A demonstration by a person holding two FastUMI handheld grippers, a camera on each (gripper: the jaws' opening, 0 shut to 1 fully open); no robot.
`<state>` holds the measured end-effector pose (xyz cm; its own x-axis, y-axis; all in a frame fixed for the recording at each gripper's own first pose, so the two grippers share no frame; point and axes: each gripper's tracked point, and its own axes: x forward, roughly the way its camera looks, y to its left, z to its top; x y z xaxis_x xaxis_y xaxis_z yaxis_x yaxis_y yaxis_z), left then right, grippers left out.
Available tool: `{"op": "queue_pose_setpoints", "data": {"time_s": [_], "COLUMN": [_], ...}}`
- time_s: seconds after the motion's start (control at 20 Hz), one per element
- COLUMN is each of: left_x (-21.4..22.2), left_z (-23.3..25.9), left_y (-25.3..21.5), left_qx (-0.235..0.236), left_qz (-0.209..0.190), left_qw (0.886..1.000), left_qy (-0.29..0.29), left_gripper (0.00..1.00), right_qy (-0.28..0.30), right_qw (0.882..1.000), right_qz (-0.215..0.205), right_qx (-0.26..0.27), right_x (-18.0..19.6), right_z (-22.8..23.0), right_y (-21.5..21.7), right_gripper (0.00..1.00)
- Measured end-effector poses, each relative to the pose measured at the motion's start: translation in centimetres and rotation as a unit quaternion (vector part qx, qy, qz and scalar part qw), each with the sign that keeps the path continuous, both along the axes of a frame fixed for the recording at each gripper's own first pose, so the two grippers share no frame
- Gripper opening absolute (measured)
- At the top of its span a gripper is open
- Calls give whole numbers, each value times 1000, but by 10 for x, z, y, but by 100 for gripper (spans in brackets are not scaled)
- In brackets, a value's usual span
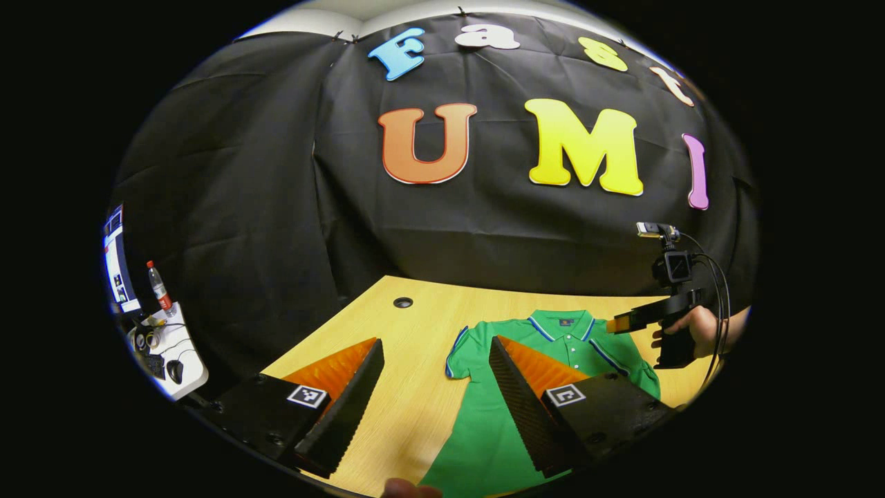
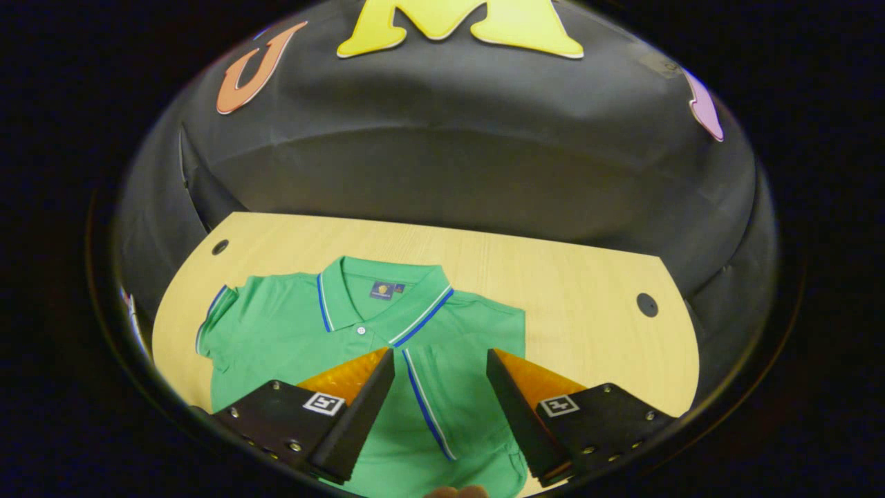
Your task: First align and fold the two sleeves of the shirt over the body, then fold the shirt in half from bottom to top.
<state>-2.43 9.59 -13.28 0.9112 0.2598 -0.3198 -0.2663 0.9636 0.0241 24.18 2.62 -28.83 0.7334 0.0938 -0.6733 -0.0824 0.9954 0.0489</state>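
A green polo shirt lies face up on a pale wooden table, its collar toward the black cloth wall at the back. In the right gripper view the sleeve on the shirt's right-hand side already appears folded in over the body — its blue-and-white trimmed cuff edge runs diagonally down from the collar — while the other sleeve lies spread out flat to the left of the collar. So you seem to be partway through the first step, with one sleeve in and one to go. Your right gripper hovers just below the collar, over the folded sleeve, fingers spread wide and holding nothing. Your left gripper hangs near the spread sleeve, one finger over bare table and one over the shirt, also wide open and empty; beyond it, right of the collar, you see the other gripper in a hand. The next move likely calls for lowering the left gripper onto the outer edge of that sleeve, pinching a single layer, and carrying it across to match the first. The shirt's hem is cut off below both views, and whether the folded sleeve lies smooth beneath your fingers is hard to make out.
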Motion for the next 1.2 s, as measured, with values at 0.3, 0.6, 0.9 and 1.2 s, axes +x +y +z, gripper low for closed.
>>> {"op": "queue_pose_setpoints", "data": {"time_s": [0.3, 0.6, 0.9, 1.2], "left_x": [18, 42, 63, 92], "left_z": [9, 30, 30, 25], "left_y": [-15, -14, -16, 1], "left_qx": [-8, -2, -7, -26], "left_qz": [-57, -115, -163, -169], "left_qw": [998, 992, 985, 984], "left_qy": [-15, -44, -53, -51], "left_gripper": [99, 99, 98, 98], "right_qy": [-47, -97, -141, -148], "right_qw": [999, 995, 990, 988], "right_qz": [-12, -6, -14, -22], "right_qx": [1, -1, -6, -28], "right_x": [-34, -98, -149, -188], "right_z": [55, 108, 151, 165], "right_y": [-18, -32, -60, -94], "right_gripper": [88, 87, 88, 88]}}
